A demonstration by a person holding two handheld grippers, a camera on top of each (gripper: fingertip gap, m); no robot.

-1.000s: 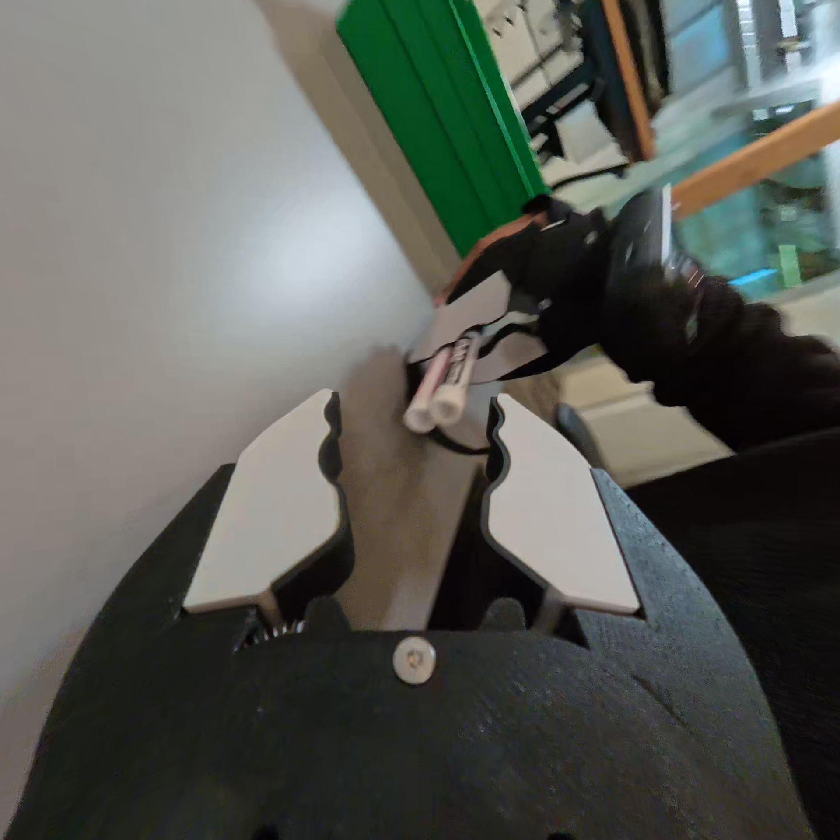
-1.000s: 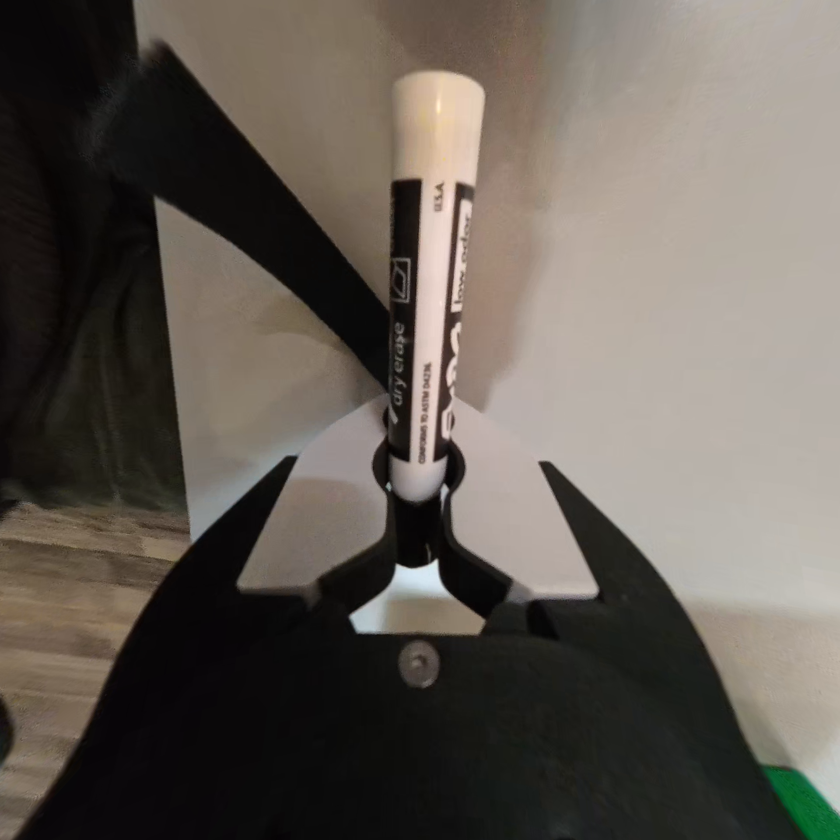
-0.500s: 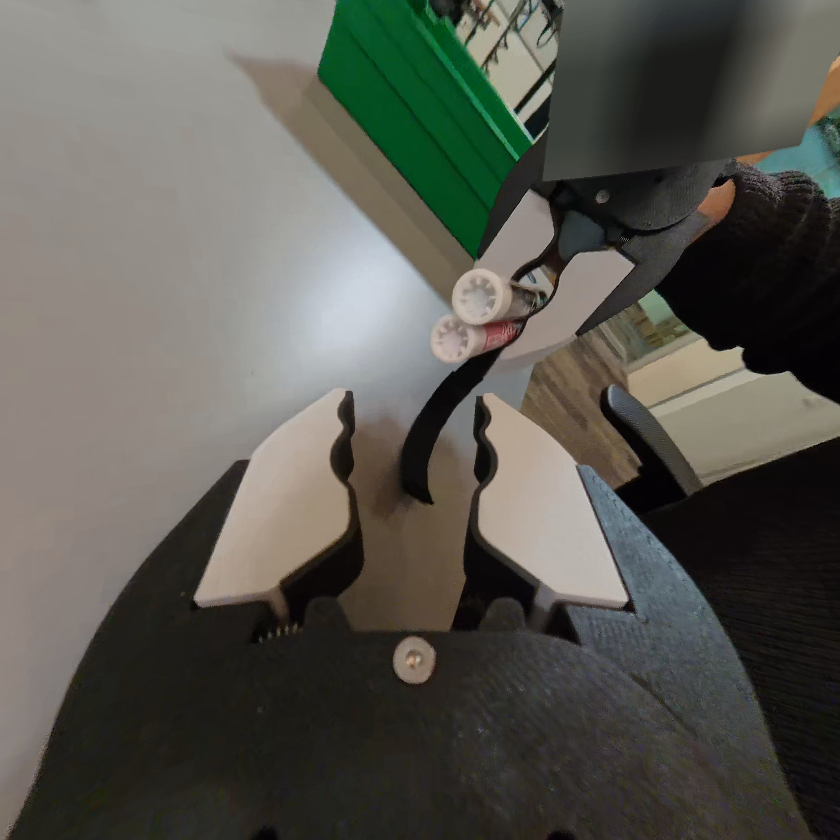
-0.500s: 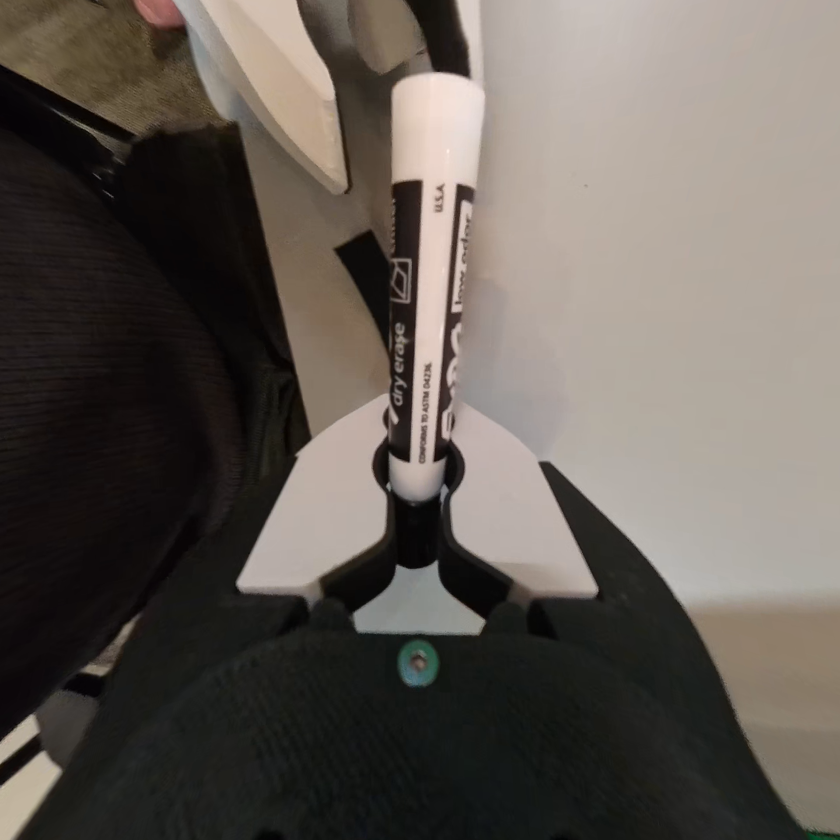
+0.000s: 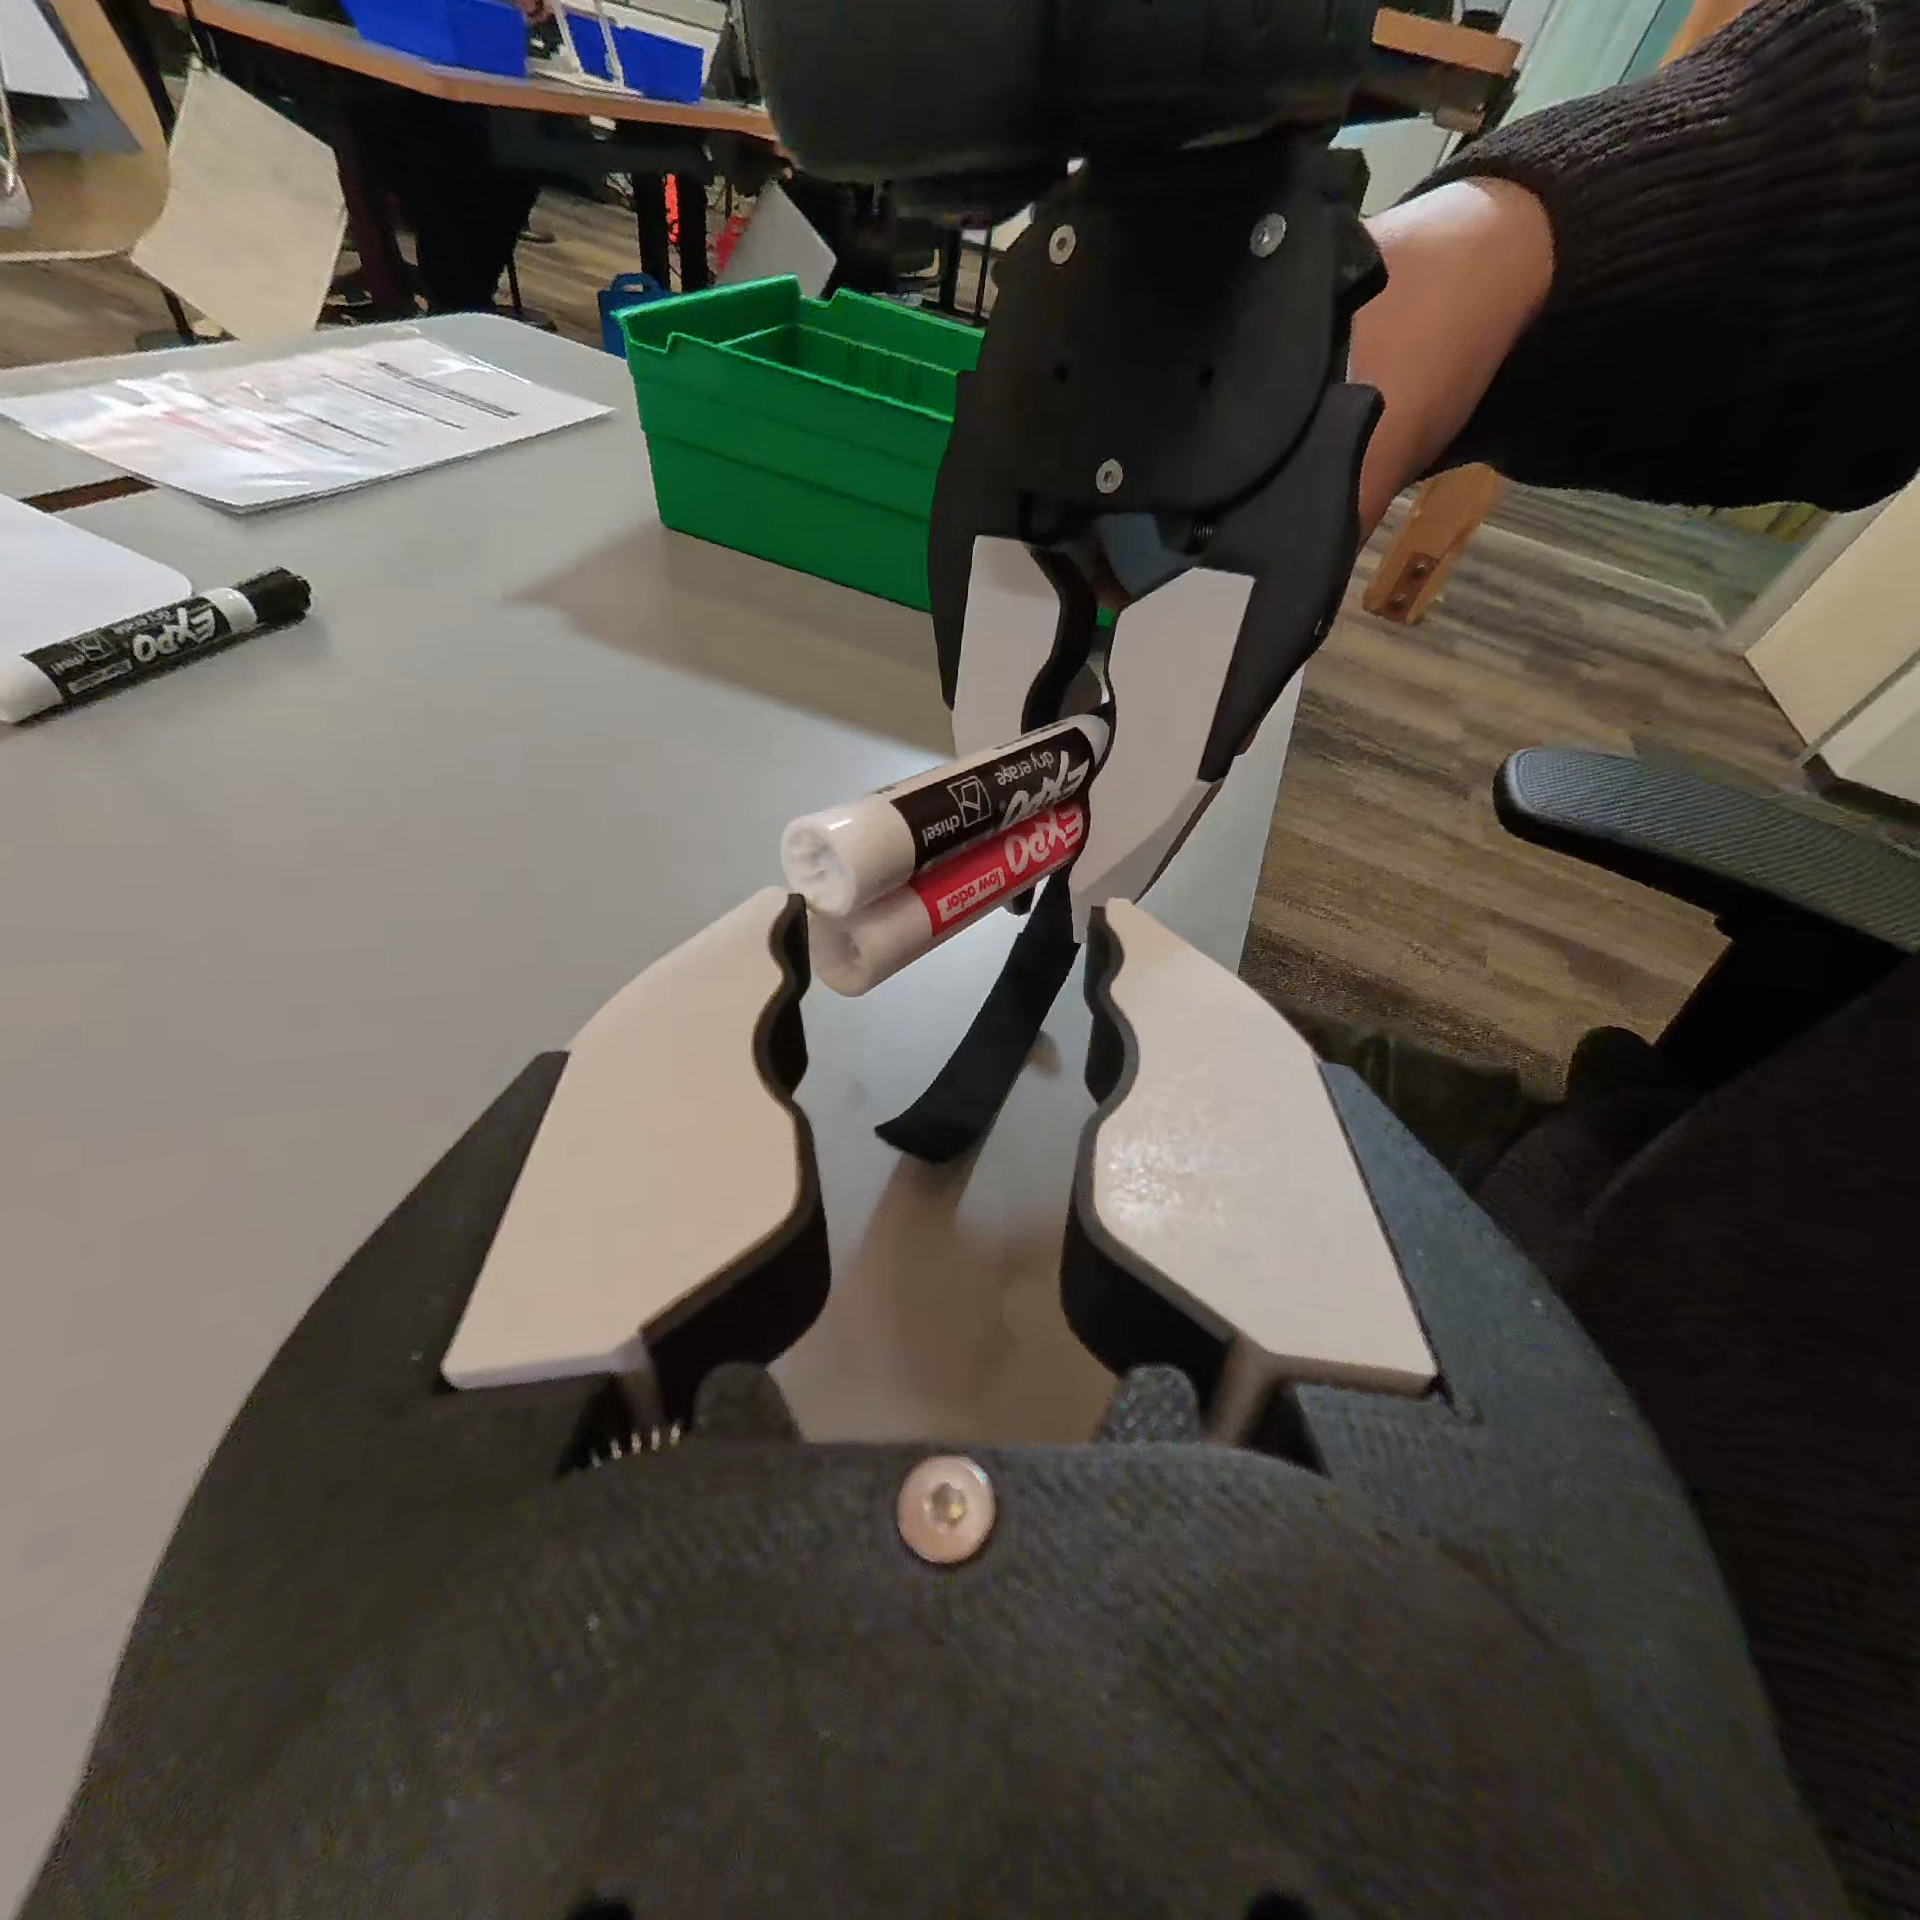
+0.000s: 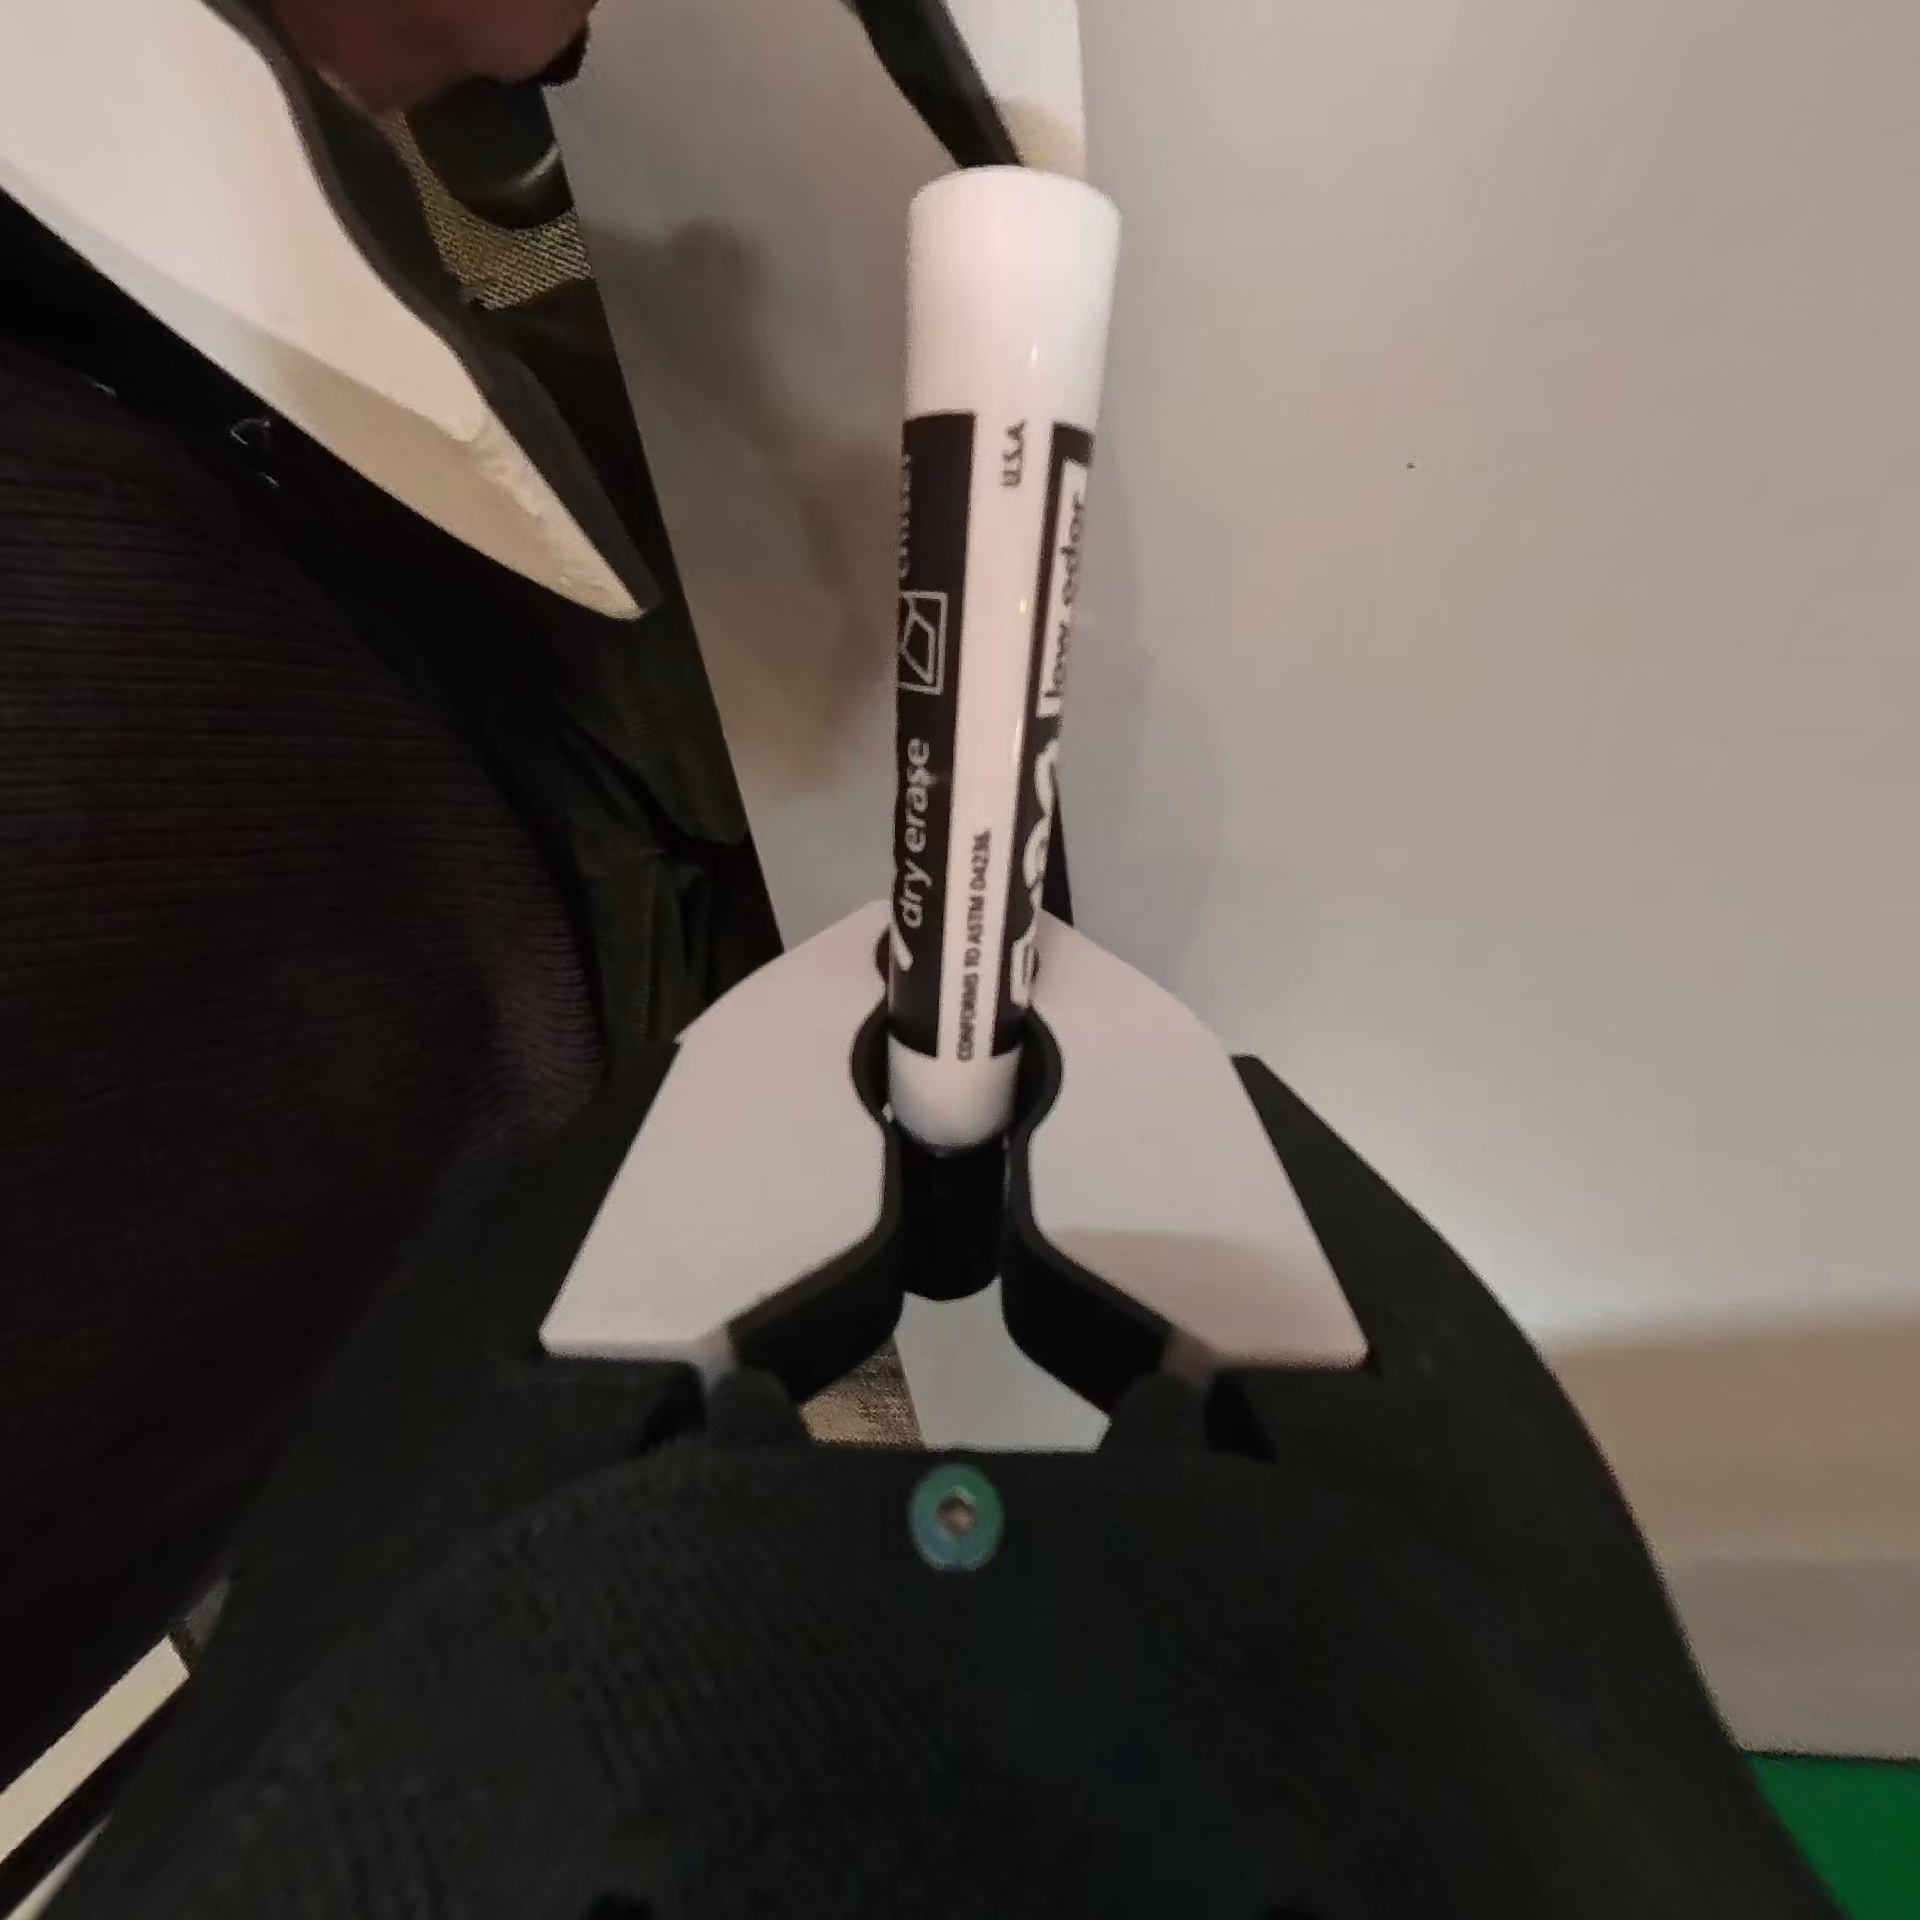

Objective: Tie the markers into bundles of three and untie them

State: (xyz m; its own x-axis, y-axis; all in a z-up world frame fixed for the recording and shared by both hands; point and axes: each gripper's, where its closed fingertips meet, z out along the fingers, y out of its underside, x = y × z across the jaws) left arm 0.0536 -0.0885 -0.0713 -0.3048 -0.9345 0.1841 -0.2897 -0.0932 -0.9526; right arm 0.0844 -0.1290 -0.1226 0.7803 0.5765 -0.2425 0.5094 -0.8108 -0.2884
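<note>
Left wrist view
Left tool (image 5: 940, 935): fingers spread, gripping nothing, above the table (image 5: 364, 831).
Right tool (image 5: 1101, 800): pinching black marker (image 5: 951, 816) and red marker (image 5: 951, 894), stacked; black strap (image 5: 987, 1049) hangs below.

Right wrist view
Right tool (image 6: 958, 935): pressed together on black marker (image 6: 987, 665), which points straight ahead.

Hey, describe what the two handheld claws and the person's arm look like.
Both claws, left claw and right claw, have black textured bodies, a silver screw at the centre, and flat white fingers with black wavy inner edges. The arm behind the right claw wears a black ribbed knit sleeve.
</note>
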